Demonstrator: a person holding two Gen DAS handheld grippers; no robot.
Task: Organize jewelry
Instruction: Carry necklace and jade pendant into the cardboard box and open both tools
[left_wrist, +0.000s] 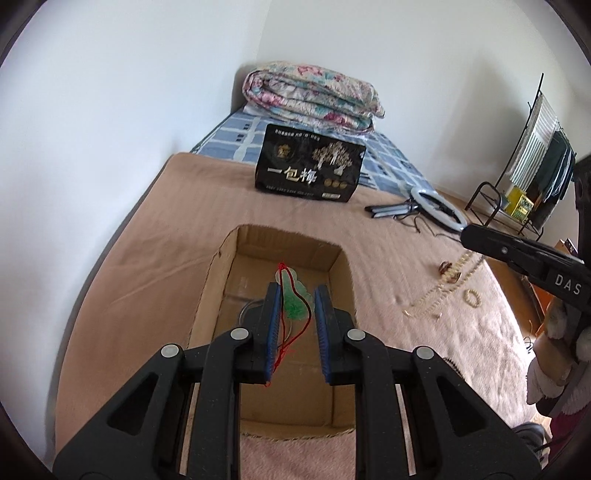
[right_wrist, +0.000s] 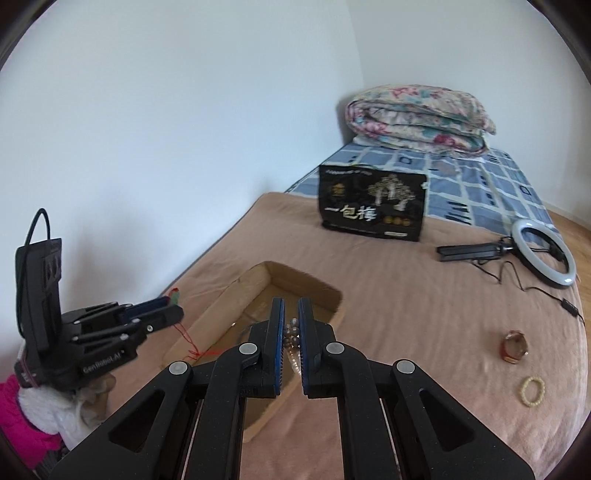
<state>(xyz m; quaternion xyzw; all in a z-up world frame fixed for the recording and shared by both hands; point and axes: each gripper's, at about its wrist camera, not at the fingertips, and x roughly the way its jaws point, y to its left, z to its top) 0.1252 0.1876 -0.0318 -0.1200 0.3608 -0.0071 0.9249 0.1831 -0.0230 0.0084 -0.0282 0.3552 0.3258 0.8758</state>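
Green pendant (left_wrist: 294, 295) w/ red cord (left_wrist: 284, 328), long axis upright, over cardboard box (left_wrist: 280, 240)

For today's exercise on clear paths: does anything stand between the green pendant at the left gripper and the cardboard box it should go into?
Nothing visible does. The pendant, on its red cord, hangs between the left gripper fingers directly above the open box. The box has no lid, and the right gripper is off to one side.

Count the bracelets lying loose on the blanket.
2: a cream bead bracelet near the blanket's right edge, and a reddish-brown bracelet just beyond it. The cardboard box may hide others.
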